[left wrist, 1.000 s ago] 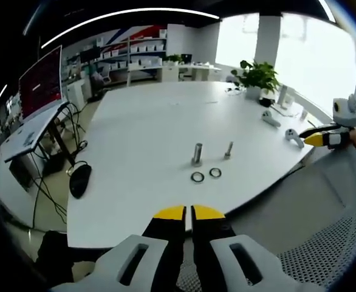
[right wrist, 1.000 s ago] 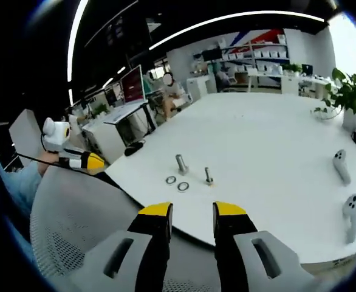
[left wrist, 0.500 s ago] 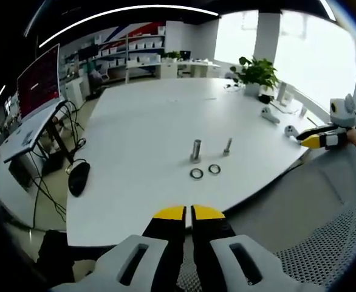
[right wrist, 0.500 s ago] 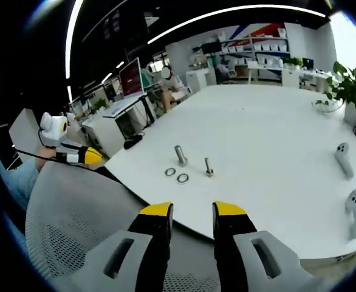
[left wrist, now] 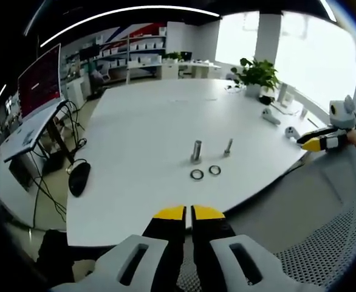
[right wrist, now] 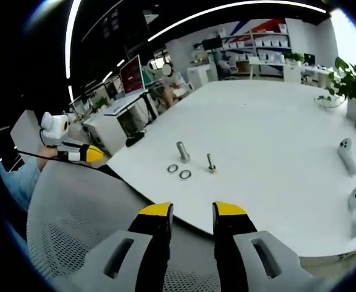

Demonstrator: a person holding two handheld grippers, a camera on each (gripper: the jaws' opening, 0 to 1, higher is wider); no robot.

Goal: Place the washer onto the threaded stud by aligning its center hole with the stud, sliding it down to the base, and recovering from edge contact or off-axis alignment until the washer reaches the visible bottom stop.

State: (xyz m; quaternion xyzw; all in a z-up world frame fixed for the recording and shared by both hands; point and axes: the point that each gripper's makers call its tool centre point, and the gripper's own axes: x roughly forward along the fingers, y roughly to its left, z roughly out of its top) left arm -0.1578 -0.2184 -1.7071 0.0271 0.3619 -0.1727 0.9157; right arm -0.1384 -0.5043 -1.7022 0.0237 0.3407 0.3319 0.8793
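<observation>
Little moved — stud (left wrist: pixel 228 146) upright.

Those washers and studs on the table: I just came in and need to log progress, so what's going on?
Nothing is being handled yet. A person holds both grippers back from the white table. The left gripper is shut and the right gripper open, both empty. Two washers lie flat beside a thick stud and a thin stud; neither washer is on a stud.

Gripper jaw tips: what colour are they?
Yellow over black, clearest on the right gripper in the right gripper view.
</observation>
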